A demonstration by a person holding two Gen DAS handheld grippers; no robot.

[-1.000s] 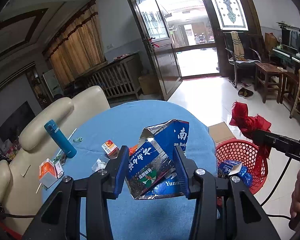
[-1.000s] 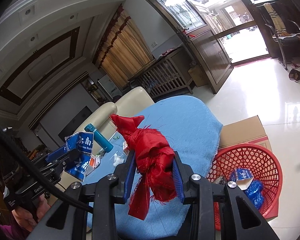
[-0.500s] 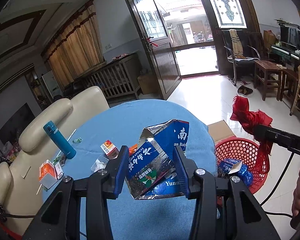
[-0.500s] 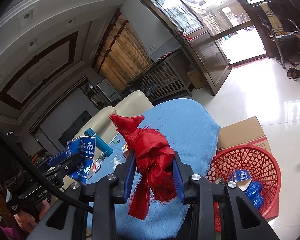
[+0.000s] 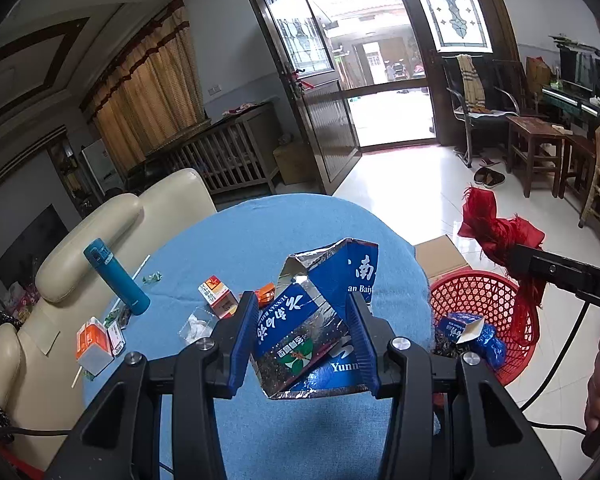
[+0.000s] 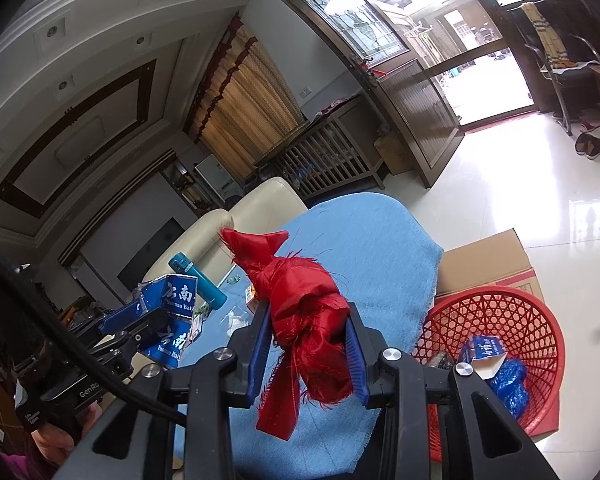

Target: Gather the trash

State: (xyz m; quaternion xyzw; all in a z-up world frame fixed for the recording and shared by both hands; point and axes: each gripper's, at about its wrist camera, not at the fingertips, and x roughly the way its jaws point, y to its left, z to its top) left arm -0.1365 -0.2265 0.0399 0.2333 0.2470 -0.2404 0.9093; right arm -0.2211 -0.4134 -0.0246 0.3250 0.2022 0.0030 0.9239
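Note:
My left gripper is shut on a crushed blue carton with a silver lining, held above the blue-clothed table. That carton also shows at the left of the right wrist view. My right gripper is shut on a bunch of frayed red cloth, held over the table's edge. The red cloth hangs above the red mesh basket on the floor to the right. In the basket lie a blue carton and crumpled blue wrapping.
On the table stand a teal flask, small orange and white boxes and a clear wrapper. A cream sofa lies behind the table. A cardboard box sits beside the basket. Chairs and a wooden table line the right wall.

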